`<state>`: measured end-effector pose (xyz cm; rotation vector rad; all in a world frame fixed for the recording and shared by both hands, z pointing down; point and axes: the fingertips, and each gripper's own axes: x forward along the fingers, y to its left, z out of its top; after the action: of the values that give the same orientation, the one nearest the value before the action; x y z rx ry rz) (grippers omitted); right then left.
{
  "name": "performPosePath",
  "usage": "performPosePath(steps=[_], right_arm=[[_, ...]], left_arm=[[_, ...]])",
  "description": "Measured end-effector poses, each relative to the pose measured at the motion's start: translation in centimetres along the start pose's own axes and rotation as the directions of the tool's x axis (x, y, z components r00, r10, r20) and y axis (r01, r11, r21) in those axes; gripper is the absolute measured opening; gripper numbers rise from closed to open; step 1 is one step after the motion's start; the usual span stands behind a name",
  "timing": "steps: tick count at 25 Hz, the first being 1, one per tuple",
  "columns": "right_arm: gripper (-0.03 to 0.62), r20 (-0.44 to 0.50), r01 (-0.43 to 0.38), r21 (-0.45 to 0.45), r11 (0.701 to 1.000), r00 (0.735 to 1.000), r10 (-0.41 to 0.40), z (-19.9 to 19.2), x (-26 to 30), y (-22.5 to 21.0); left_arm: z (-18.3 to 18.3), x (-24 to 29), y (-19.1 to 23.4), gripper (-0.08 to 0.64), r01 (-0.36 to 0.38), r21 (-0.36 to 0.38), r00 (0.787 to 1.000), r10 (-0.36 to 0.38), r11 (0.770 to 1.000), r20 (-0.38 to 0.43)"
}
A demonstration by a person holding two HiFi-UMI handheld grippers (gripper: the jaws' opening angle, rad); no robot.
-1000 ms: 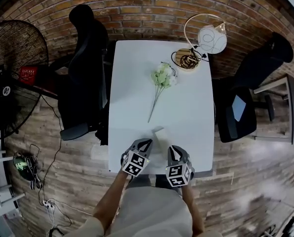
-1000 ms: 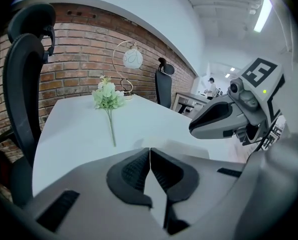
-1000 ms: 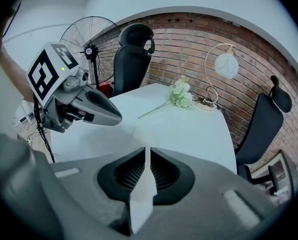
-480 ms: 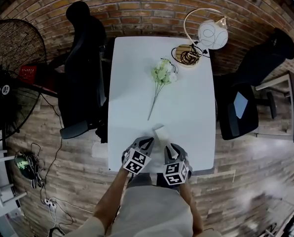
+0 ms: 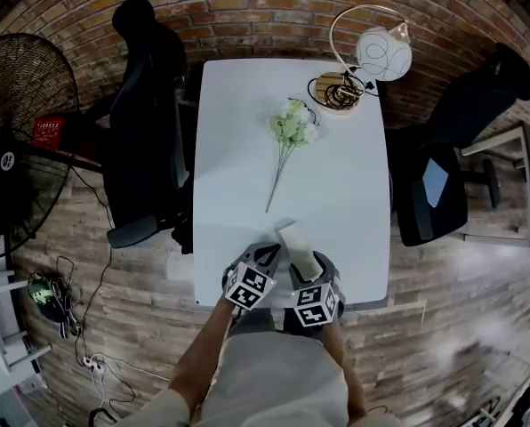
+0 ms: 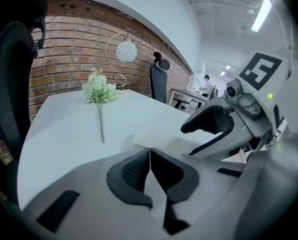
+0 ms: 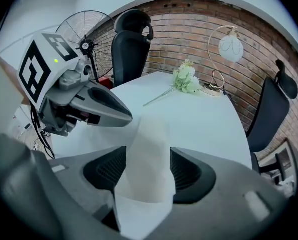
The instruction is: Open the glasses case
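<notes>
Shut tight at the left gripper (image 6: 150,156), pads pressed together. Just been opening at the right gripper (image 7: 148,164), now spread wide around the white glasses case (image 5: 294,237), at the near edge of the table (image 5: 345,194). Farther off, pale green flowers (image 5: 292,130) mid-table; at the far right corner, a lamp (image 5: 372,56).

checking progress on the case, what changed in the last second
The right gripper moved in toward the left gripper and its jaws have just been opening; the white glasses case now sits between them and looks longer in the head view. The left gripper kept its place, jaws together. The flowers, lamp and table are unchanged.
</notes>
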<state>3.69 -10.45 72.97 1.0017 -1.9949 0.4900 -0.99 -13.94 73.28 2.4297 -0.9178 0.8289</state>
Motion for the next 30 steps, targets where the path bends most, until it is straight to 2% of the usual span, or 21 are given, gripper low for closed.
performPosePath(steps=[10,17,24,30], right_arm=[[0.334,-0.069,-0.017,0.0,1.0,0.997,0.017,-1.2,1.6,0.1],[0.337,-0.1,-0.029,0.009,1.0,0.995,0.03,-2.2,2.6,0.3],[0.331,-0.072,-0.063,0.06,0.996,0.995,0.067,-2.1,2.4,0.2],[0.331,-0.064,-0.061,0.062,0.996,0.996,0.065,-2.0,2.3,0.2]], left_arm=[[-0.1,0.7,-0.2,0.008,0.003,0.003,1.0,-0.003,1.0,-0.012],[-0.4,0.9,-0.3,0.009,-0.002,0.002,1.0,0.003,1.0,-0.027],[-0.7,1.1,-0.6,0.008,0.002,0.004,0.999,-0.002,1.0,-0.035],[-1.1,1.9,-1.1,0.008,0.017,0.01,0.999,-0.016,1.0,-0.045]])
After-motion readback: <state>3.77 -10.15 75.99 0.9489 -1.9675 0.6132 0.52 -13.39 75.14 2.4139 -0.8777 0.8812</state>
